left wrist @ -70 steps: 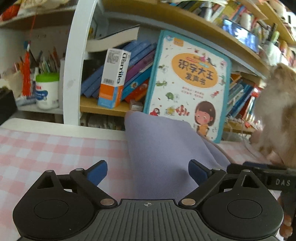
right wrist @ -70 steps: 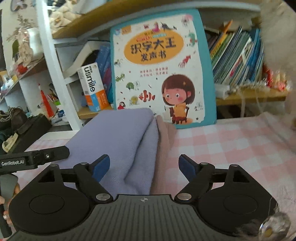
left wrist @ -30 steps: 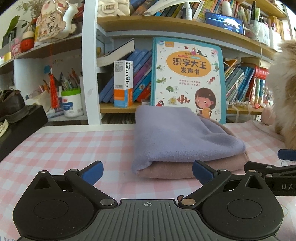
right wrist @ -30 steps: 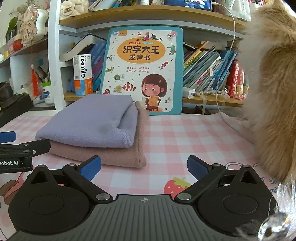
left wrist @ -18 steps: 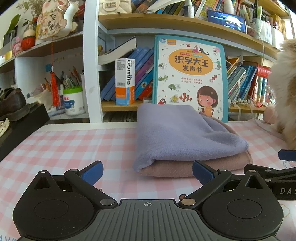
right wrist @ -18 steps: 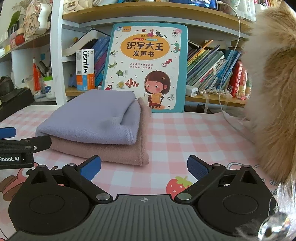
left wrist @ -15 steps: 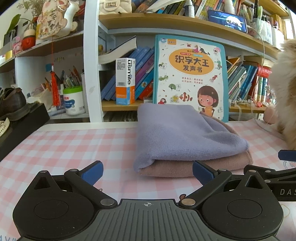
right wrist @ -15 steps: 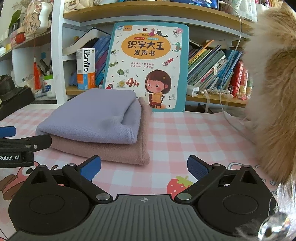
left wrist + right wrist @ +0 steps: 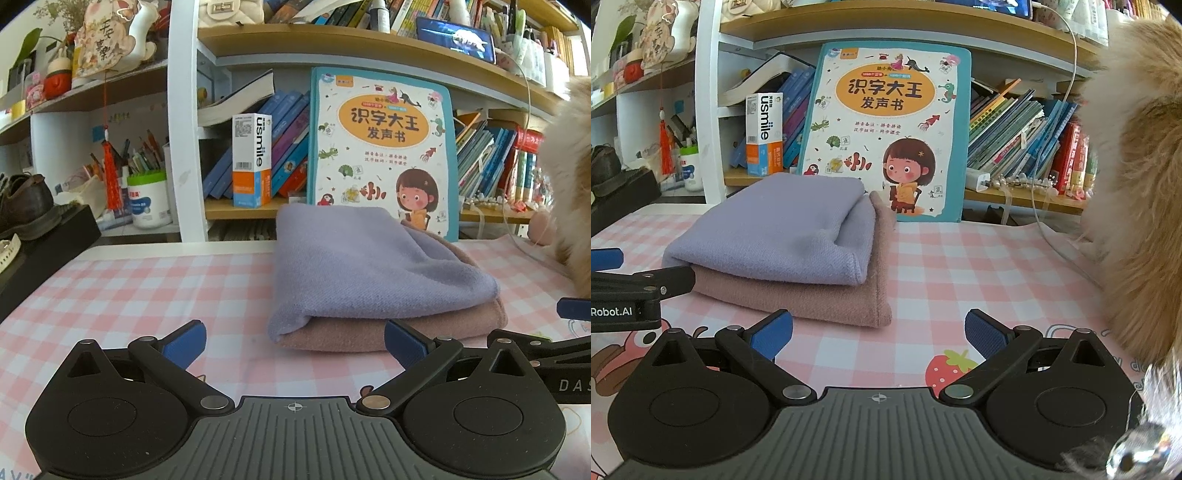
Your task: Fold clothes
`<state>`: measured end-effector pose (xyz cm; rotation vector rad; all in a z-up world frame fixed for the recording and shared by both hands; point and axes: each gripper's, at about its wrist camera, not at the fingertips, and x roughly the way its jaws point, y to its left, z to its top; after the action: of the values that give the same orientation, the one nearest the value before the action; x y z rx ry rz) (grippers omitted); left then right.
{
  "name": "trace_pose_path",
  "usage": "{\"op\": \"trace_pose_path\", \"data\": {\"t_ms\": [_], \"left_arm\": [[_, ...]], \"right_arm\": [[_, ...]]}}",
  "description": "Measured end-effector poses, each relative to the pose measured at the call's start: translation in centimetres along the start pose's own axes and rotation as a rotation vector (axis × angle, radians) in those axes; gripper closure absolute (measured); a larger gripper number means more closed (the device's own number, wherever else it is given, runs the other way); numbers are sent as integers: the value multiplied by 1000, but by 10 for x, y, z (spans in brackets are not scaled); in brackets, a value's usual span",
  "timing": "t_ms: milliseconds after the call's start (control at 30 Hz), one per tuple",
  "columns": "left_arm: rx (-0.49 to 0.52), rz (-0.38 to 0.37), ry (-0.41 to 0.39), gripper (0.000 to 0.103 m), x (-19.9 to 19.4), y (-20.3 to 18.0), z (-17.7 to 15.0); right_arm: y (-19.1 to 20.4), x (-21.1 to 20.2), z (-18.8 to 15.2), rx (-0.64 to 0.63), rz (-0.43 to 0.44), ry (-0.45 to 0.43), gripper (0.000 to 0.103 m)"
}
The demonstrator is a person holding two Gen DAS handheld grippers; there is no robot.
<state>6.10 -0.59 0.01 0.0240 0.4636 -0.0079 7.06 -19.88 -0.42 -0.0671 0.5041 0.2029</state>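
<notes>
A folded lilac cloth (image 9: 369, 266) lies on top of a folded dusty-pink cloth (image 9: 388, 334) on the pink checked tablecloth (image 9: 147, 288). The stack also shows in the right wrist view, the lilac cloth (image 9: 783, 236) over the pink cloth (image 9: 812, 302). My left gripper (image 9: 293, 339) is open and empty, just in front of the stack. My right gripper (image 9: 879, 332) is open and empty, in front of the stack's right corner. Each gripper's arm shows at the edge of the other's view.
A bookshelf stands behind the table with a large children's book (image 9: 380, 147) leaning right behind the stack, a toothpaste box (image 9: 251, 158) and a pen pot (image 9: 147, 199). A furry sleeve (image 9: 1137, 203) fills the right. A black box with shoes (image 9: 33, 236) stands at the left.
Both grippers have pulled back from the folded stack and lowered; 2.3 s ago they were close over the cloths. In the last half second almost nothing has moved.
</notes>
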Motion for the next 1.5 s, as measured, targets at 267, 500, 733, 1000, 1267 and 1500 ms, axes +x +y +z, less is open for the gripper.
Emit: {"op": "trace_pose_path", "data": {"t_ms": [267, 500, 733, 1000, 1267, 1500], "left_arm": [[6, 2, 6, 0, 1, 0, 0], [-2, 4, 10, 0, 2, 1, -1], [2, 8, 7, 0, 2, 0, -1], [1, 11, 11, 0, 2, 0, -1], [5, 15, 10, 0, 2, -1, -2], [8, 12, 11, 0, 2, -1, -1]], "right_arm": [[-1, 0, 0, 4, -3, 5, 3], [-2, 2, 0, 7, -1, 15, 3], [-2, 4, 1, 10, 2, 23, 3], [-3, 5, 1, 13, 4, 27, 3], [-4, 5, 0, 17, 5, 30, 3], [-4, 5, 0, 13, 6, 32, 3]]}}
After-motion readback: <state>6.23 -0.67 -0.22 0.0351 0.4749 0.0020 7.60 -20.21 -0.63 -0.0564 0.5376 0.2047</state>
